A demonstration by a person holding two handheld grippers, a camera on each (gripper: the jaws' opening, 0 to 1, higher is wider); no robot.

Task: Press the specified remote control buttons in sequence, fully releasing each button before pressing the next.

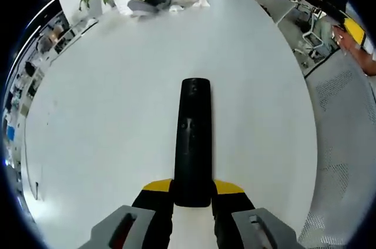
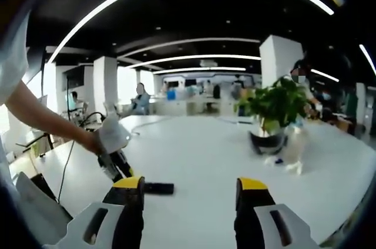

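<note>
1. Long slim black plastic remote control [image 1: 192, 137] lay flat on the white round worktop [image 1: 106, 114], its near end clamped between the left gripper [image 1: 192, 193] jaws.
2. Right gripper [image 2: 191, 193] jaws stood apart, holding nothing.
3. Judged light, rigid, smooth; hold by the sides, buttons uncovered.

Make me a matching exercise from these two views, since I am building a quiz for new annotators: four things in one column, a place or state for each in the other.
Things:
1. remote control
2. potted plant
3. right tool
4. left tool

Places or states:
A. open, holding nothing
B. shut on the remote's near end
C. far side of the white table
D. lying flat, long and black

Pairs: 1-D, 2-C, 3-A, 4-B
</note>
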